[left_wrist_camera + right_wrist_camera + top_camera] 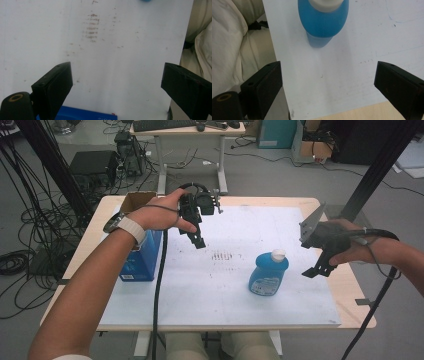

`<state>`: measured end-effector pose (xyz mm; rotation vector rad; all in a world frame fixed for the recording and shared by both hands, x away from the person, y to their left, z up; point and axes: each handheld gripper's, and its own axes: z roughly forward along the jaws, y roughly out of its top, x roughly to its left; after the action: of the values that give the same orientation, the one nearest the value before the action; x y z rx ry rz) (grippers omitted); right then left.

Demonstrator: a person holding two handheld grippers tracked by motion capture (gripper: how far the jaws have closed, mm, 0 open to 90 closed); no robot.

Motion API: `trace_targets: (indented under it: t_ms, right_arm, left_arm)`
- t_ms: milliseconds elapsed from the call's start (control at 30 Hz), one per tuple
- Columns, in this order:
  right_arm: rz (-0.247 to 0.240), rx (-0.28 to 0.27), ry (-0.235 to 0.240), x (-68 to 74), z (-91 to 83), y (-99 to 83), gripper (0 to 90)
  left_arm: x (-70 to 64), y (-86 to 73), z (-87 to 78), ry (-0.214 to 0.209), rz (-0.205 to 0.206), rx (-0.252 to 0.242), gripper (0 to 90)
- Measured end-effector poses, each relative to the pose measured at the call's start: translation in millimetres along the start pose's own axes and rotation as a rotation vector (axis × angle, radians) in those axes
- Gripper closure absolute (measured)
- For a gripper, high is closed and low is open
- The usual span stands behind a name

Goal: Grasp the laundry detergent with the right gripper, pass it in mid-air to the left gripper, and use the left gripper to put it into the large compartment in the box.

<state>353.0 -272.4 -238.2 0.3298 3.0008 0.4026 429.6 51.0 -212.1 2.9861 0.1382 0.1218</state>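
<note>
Tipping the blue bottle is my biggest worry: it stands upright and tall on the white board, toward the near right, and my right gripper hangs just beside it with its jaws spread wide and holding nothing. If I come in too high or off-centre, one jaw could nudge the neck and knock it over, or push it toward the board's near edge. A lesser risk is a slip, since its rounded shoulders look smooth and may squirm out of a pinch. My left gripper hovers over the middle of the board, jaws also wide apart and empty, next to the blue box; its trailing cable could snag that. As for looks, it is translucent blue with a white cap and a label on the front.
</note>
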Motion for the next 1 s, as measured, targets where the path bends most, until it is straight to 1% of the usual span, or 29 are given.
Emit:
trace_targets:
  t_ms: [133,267,367,533,667,733,1000]
  right_arm:
    - [0.008,-0.013,-0.008,-2.3,-2.4,0.1,6.8]
    - [0.009,-0.02,-0.003,-3.0,-1.9,-0.8,6.3]
    - [0.009,-0.026,-0.009,-2.6,-1.8,-0.5,5.6]
    - [0.003,-0.044,-0.012,-1.3,-3.5,-0.4,5.2]
    - [-0.001,-0.053,-0.011,-0.2,-2.0,-0.8,5.5]
    - [-0.001,-0.049,-0.014,-0.2,-1.1,-1.2,5.4]
    - [0.009,-0.07,-0.011,0.4,0.8,-3.0,5.1]
  left_arm:
    - [-0.1,0.9,-0.2,-0.003,0.0,0.0,10.6]
    - [-1.2,3.0,1.3,0.003,0.005,0.006,10.5]
    - [-2.3,4.3,-0.1,0.0,0.008,-0.001,10.6]
    - [-3.3,1.9,-2.3,0.007,-0.003,0.0,10.6]
    - [-3.6,1.2,-2.8,0.011,-0.005,-0.004,10.6]
    - [-3.7,1.3,-2.9,0.011,-0.007,-0.004,10.6]
    - [-3.8,0.8,-3.4,0.014,-0.008,-0.013,10.6]
